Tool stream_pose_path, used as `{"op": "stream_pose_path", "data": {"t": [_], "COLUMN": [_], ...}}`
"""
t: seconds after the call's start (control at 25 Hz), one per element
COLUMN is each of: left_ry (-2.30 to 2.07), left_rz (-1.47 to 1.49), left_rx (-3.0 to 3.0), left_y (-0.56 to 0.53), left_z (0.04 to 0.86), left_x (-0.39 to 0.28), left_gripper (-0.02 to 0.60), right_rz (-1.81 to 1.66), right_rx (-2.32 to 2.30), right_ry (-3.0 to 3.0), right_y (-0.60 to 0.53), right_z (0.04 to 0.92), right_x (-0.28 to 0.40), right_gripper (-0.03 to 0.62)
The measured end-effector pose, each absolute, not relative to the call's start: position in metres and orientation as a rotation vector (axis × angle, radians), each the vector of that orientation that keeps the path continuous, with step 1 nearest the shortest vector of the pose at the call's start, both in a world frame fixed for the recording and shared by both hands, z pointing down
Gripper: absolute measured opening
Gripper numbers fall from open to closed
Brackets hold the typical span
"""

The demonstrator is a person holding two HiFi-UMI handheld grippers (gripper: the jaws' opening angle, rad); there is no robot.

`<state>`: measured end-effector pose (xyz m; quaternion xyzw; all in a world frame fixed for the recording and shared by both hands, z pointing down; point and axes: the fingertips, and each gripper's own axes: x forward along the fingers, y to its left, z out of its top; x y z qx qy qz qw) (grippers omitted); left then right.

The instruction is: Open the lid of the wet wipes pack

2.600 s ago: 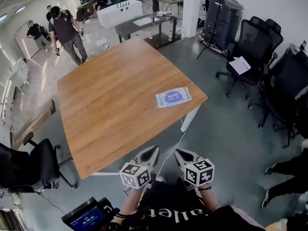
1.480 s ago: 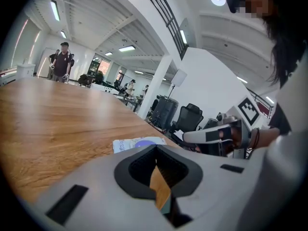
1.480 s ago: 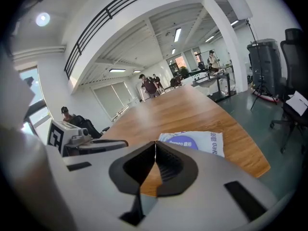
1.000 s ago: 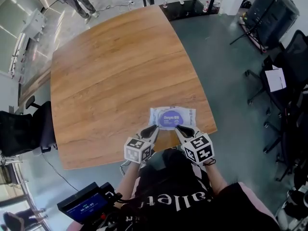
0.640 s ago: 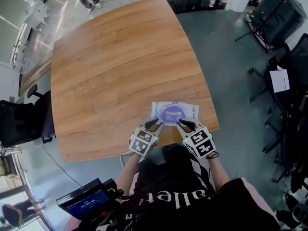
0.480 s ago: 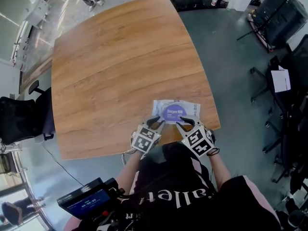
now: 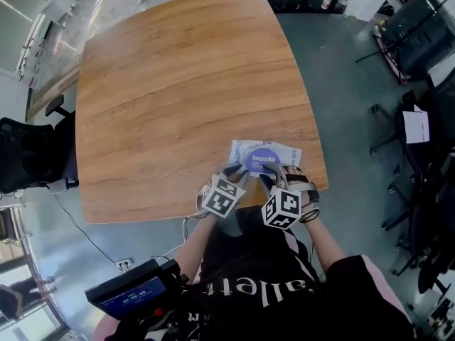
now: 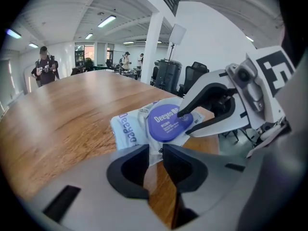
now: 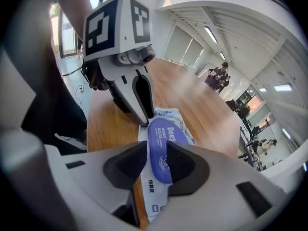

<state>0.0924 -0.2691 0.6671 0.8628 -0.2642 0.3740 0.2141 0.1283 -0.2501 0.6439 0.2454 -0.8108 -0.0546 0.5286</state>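
The wet wipes pack lies flat near the front right corner of the table, purple lid up, its long axis running along the table's front edge. The right gripper has just been opening its jaws, which straddle the lid's edge. The left gripper, jaws narrowly apart, meets the pack's front edge.

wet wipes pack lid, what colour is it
Purple with white lettering; the round lid shows best in the left gripper view.
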Motion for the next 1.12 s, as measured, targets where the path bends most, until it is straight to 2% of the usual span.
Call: {"op": "stream_pose_path", "data": {"t": [0.24,0.44,1.12], "left_ry": [-0.725,-0.697,-0.625], "left_rz": [1.048,1.081,1.147], "left_rx": [2.415,2.453,2.51], "left_y": [-0.267,-0.266,-0.264], "left_z": [0.668,0.668,0.669], "left_x": [0.093,0.093,0.097], "left_gripper": [0.087,0.087,0.087], "right_rz": [-0.232,-0.114,-0.179], "right_rx": [0.517,0.579,0.505], "right_ry": [-1.876,-1.971,-2.03], "right_y": [-0.255,-0.256,-0.255], "right_z": [0.654,0.646,0.636], "right_x": [0.119,0.12,0.118], "right_gripper": [0.109,0.109,0.107]}}
